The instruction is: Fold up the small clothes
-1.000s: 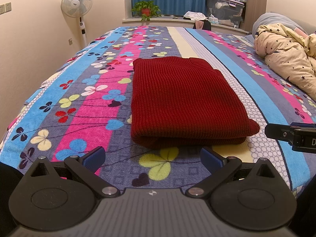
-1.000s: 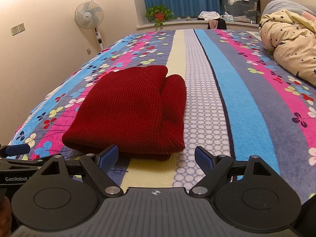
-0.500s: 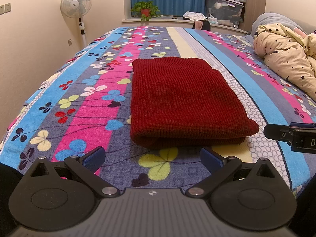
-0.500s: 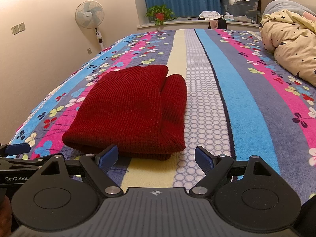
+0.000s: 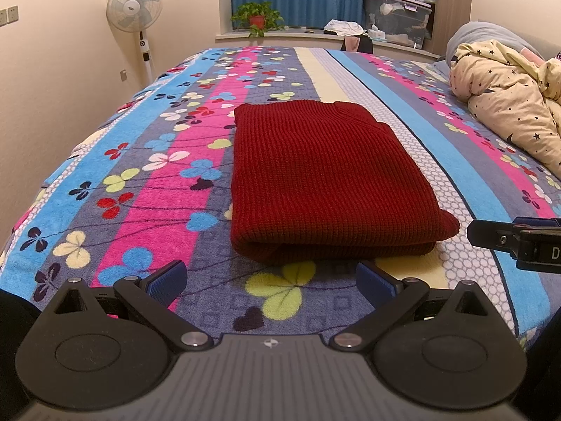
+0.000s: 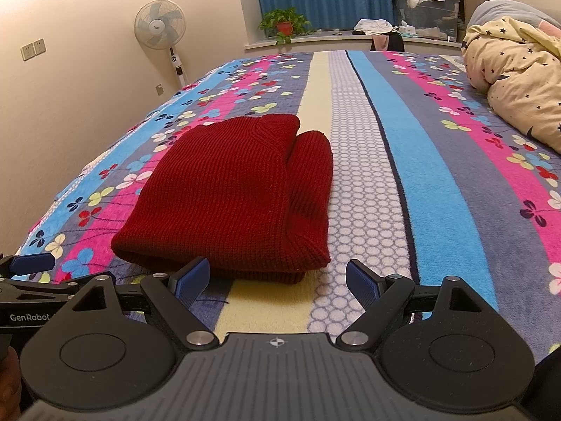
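Jaws of both grippers gape, empty, just short of the folded red sweater [image 5: 326, 179] on the bedspread [image 5: 452, 161].

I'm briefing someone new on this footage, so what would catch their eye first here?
A folded dark red knit sweater lies mid-bed on a loud striped floral blanket. Both the left gripper and right gripper sit open, short of its near edge. A star-print duvet is bunched at the right.
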`<state>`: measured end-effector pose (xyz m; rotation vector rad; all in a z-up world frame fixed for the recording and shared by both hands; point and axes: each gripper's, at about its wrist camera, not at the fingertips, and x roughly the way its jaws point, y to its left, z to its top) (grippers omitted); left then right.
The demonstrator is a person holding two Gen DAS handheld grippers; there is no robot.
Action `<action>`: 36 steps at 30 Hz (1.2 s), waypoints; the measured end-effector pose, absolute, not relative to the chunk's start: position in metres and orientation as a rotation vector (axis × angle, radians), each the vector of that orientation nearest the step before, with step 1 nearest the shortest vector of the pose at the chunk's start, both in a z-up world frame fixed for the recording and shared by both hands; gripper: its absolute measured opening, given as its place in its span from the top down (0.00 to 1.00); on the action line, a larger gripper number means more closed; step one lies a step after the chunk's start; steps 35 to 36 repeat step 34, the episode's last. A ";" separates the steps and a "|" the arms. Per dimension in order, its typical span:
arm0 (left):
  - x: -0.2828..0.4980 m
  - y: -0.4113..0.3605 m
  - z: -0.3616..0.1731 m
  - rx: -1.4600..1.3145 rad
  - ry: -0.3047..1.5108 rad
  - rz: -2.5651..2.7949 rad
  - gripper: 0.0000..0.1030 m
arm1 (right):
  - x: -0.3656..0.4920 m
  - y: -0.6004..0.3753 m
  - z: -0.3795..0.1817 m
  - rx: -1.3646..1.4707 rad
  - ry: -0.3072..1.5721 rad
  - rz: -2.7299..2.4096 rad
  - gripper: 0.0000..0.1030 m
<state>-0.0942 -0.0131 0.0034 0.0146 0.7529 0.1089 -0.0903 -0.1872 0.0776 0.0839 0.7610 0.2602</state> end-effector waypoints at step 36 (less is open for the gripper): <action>-0.094 -0.019 0.003 0.052 0.731 0.090 0.01 | -0.092 -0.191 0.078 0.081 0.763 0.263 0.16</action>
